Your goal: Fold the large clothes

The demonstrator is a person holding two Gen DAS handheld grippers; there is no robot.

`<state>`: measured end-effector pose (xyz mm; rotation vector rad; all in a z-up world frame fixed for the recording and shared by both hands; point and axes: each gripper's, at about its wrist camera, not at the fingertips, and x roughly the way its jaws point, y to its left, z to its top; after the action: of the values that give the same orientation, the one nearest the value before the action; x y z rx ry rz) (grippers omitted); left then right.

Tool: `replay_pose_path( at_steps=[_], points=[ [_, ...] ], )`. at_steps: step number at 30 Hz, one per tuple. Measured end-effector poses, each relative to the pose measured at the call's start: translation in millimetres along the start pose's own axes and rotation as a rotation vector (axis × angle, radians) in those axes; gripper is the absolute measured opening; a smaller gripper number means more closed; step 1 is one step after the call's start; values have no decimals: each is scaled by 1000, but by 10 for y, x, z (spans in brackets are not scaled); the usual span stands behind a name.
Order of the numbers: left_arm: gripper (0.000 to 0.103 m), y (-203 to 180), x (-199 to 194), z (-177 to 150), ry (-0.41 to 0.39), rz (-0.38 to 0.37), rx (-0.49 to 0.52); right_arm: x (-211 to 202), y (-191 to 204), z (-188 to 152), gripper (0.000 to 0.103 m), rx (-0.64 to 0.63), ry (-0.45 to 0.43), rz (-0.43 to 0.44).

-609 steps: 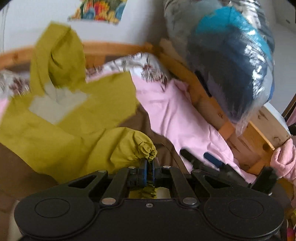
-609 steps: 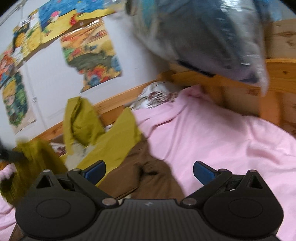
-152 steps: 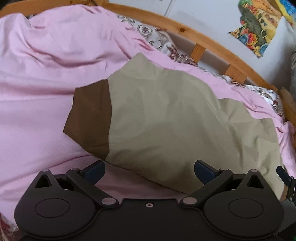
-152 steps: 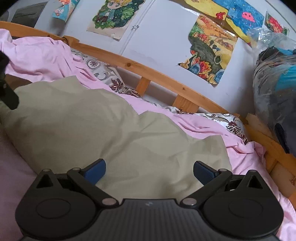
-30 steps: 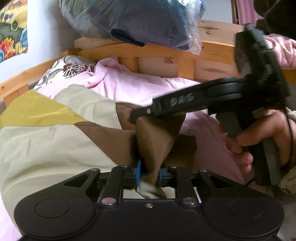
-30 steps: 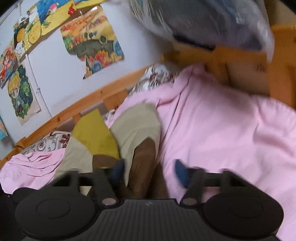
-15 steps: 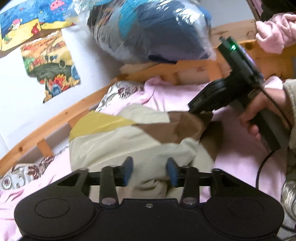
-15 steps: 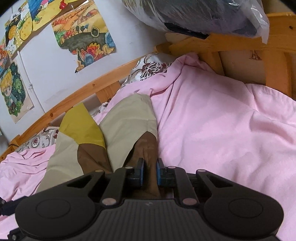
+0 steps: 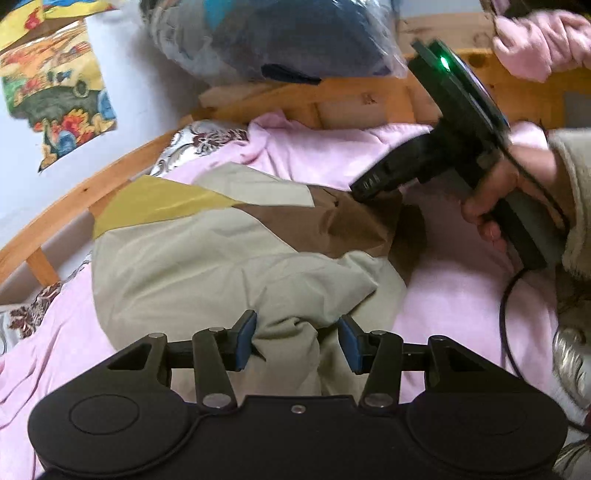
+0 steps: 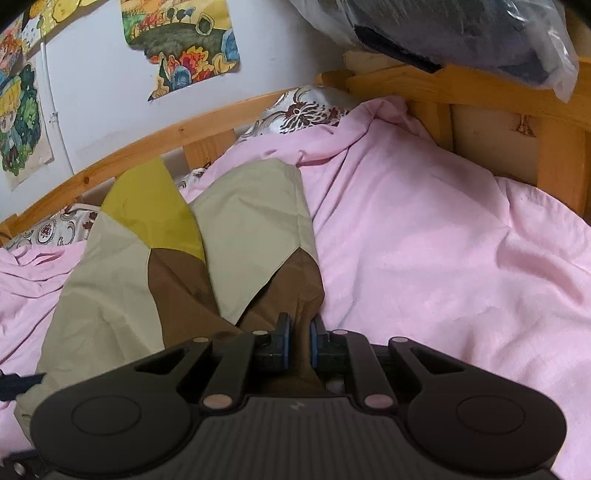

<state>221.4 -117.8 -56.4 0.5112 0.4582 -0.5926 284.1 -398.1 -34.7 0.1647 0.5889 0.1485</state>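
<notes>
Beige, brown and mustard panels make up the jacket (image 9: 207, 258), which is spread on the pink sheet (image 10: 424, 240) of a wooden-framed bed (image 10: 155, 142), with its bulk toward the left and far side. The left gripper (image 9: 295, 341) is seen about half open over a bunched beige fold at the near edge; cloth lies between the blue pads, which are not pressed on it, the jaws having just been opening. The right gripper (image 10: 298, 341) is clamped nearly shut on the brown part of the jacket, the jaws having just been closing. It is gripped by the person's hand (image 9: 495, 206) at the right. A plastic-wrapped bundle (image 10: 461, 33) is seen on the far bed rail.
</notes>
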Motion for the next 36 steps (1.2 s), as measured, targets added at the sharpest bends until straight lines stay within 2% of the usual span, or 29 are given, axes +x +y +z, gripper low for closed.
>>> replay_pose_path(
  at_steps=[3, 4, 5, 6, 8, 11, 15, 17, 19, 21, 25, 28, 32, 35, 36],
  points=[
    [57, -13, -23, -24, -18, -8, 20, -57, -10, 20, 19, 4, -20, 1],
    [63, 20, -56, -27, -29, -22, 2, -101, -3, 46, 21, -2, -35, -4],
    [70, 81, -98, -31, -44, -46, -36, -181, 22, 80, 34, -23, -67, -7],
    [73, 152, -141, -40, -60, -75, -85, -252, 57, 122, 52, -55, -98, -10],
    [78, 258, -206, -76, -83, -126, -160, -357, 175, 238, 66, -117, -151, -30],
    [78, 401, -244, -141, -101, -196, -235, -316, 444, 500, 71, -216, -187, 4],
    [79, 486, -220, -153, -104, -260, -276, 148, 1064, 889, 78, -399, -132, 180],
    [80, 508, -223, -164, -109, -281, -294, 479, 1433, 936, 77, -537, -114, 203],
    [80, 553, -261, -187, -121, -298, -315, 717, 1672, 900, 66, -638, -124, 160],
    [81, 636, -345, -245, -144, -316, -345, 936, 1782, 843, 63, -711, -142, 98],
    [85, 860, -510, -414, -164, -295, -453, 1232, 1614, 672, 56, -700, -109, 37],
    [87, 1045, -558, -535, -159, -248, -544, 1393, 1364, 534, 55, -614, -81, 20],
    [97, 1286, -448, -578, -141, -139, -724, 1448, 1310, 409, 55, -614, -109, -24],
    [98, 1405, -310, -568, -115, -132, -859, 1383, 1339, 442, 55, -631, -112, -18],
    [98, 1421, -251, -549, -96, -127, -880, 1306, 1308, 514, 59, -604, -98, 1]
  ],
)
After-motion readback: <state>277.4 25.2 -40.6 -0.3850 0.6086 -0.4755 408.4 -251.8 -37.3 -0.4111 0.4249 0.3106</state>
